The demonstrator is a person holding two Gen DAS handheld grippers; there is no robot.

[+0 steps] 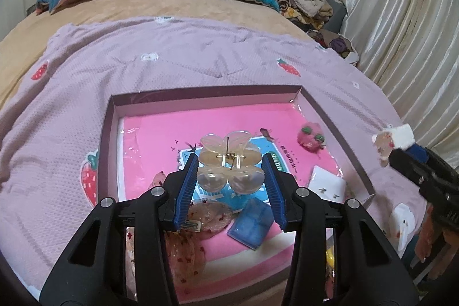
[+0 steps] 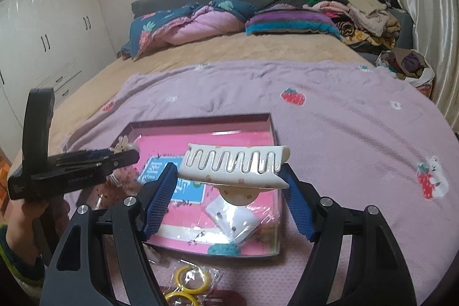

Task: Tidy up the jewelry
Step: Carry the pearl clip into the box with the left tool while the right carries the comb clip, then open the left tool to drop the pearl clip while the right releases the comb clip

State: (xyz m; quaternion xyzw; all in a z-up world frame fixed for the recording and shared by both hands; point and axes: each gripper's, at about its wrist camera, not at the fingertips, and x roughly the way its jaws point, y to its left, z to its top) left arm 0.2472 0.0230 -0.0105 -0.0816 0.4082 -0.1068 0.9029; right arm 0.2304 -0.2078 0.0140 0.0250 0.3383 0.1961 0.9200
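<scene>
Left claw (image 1: 229, 177) clamped on clear butterfly clip (image 1: 228, 162), held above tray (image 1: 200, 93) centre for dropping in. Right claw (image 2: 229, 185) pinching white toothed clip (image 2: 233, 165) endwise, over tray's near-right corner, likely next.

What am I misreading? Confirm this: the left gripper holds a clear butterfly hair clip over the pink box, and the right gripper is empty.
Wrong on the right gripper: the right wrist view shows it shut on a white claw clip. The left gripper does hold the clear butterfly clip over the pink box.
</scene>
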